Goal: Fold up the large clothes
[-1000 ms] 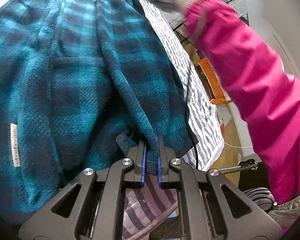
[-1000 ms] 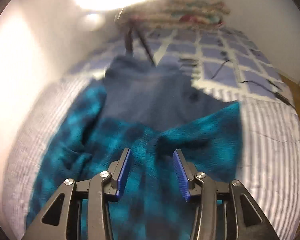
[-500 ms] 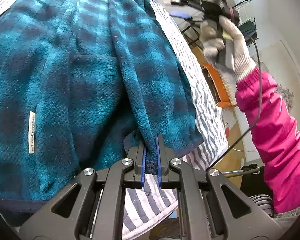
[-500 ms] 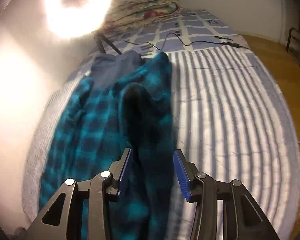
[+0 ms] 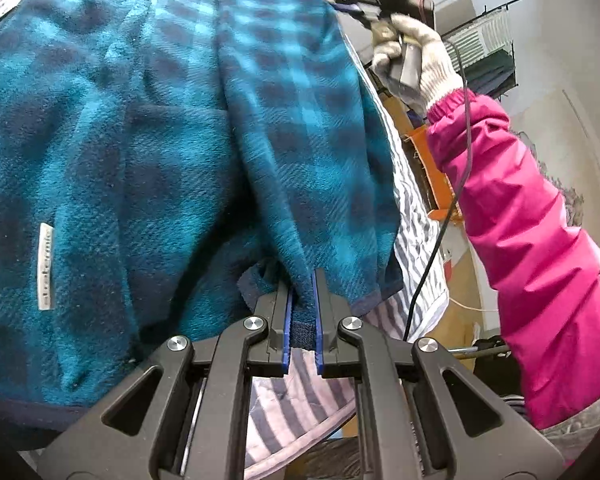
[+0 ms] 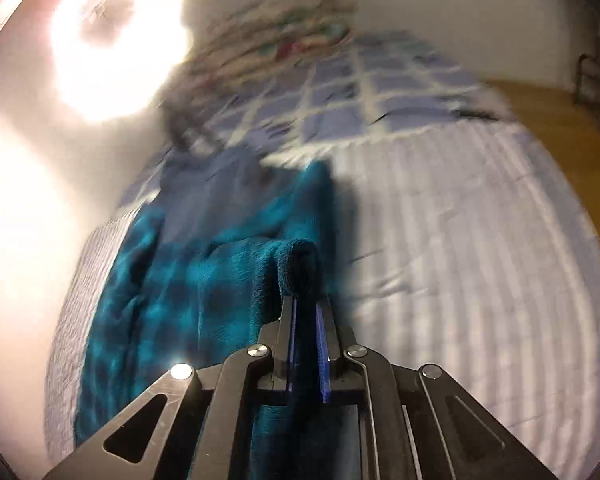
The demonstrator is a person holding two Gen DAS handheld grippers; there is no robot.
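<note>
Teal plaid fleece on striped bed: soft, bulky, limp, likely sags. Left gripper jaws pinching hem; right gripper jaws pinching folded edge. Best hold: hems, corners.

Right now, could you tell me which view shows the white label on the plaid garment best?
The left wrist view: the white label is sharp on the plaid garment. The right wrist view shows the garment blurred, no label visible.

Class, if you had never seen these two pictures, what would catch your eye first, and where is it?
The teal plaid fleece garment fills most of the left wrist view, its hem pinched in the left gripper. At the right, a bright pink sleeve reaches up. In the right wrist view, a glaring lamp burns upper left above the striped bed cover.
</note>
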